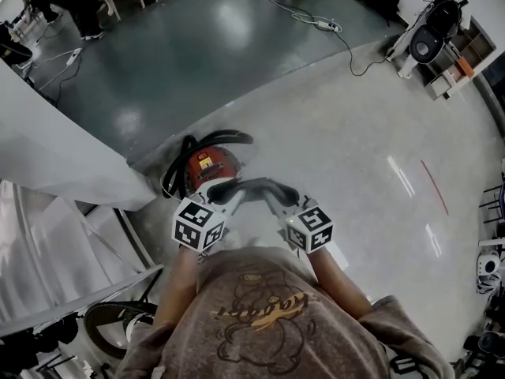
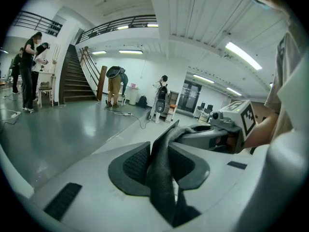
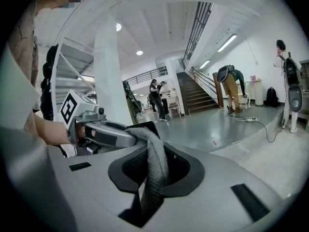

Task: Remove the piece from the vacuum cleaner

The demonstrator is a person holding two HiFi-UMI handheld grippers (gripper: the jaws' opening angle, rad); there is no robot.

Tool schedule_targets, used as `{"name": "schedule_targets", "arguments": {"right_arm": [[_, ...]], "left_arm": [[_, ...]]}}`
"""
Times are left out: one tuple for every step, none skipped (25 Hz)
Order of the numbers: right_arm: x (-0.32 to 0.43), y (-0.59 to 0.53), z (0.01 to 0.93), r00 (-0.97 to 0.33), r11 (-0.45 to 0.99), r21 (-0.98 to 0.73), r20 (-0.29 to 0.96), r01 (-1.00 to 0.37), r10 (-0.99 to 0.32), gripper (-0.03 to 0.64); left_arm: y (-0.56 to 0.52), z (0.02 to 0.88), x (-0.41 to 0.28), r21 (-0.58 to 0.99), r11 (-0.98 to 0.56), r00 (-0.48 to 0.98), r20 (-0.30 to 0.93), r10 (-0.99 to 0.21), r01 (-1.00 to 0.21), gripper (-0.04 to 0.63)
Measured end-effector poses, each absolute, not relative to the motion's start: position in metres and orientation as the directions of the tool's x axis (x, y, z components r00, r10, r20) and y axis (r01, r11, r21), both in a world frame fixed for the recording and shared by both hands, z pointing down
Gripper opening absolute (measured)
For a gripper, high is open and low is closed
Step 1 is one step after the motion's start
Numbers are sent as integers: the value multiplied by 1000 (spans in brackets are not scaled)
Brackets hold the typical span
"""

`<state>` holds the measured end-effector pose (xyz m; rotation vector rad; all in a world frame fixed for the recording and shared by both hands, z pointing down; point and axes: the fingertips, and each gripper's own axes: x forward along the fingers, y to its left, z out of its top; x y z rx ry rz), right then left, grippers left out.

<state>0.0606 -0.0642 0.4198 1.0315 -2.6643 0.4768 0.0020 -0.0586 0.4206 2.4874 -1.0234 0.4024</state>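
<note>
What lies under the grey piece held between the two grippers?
The red vacuum cleaner stands on the floor below the grey piece, black hose curving round it. Its near side is covered by the piece and the left gripper.

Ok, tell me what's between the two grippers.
Head view: a dark grey curved piece, ends pinched by the left gripper and right gripper.

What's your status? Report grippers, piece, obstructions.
Left gripper and right gripper both shut on dark piece, one end each. Piece above red vacuum cleaner, whether free unclear. Nothing blocking.
</note>
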Motion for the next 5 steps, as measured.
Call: {"name": "schedule_targets", "arguments": {"right_arm": [[61, -64, 420, -720, 696, -213, 340, -686, -605, 51], [61, -64, 421, -719, 695, -215, 341, -686, -605, 51], [60, -63, 422, -719, 695, -216, 342, -686, -605, 51], [60, -63, 422, -719, 695, -216, 344, -686, -604, 51], [60, -63, 422, -720, 695, -217, 345, -686, -603, 51]], "left_arm": [[-58, 421, 2, 269, -641, 687, 413, -598, -719, 87], [-58, 422, 2, 270, -640, 687, 414, -598, -719, 87], [-58, 422, 2, 270, -640, 687, 414, -597, -720, 87], [-58, 422, 1, 271, -639, 686, 416, -597, -720, 87], [-58, 423, 1, 271, -638, 686, 417, -597, -720, 87]]}}
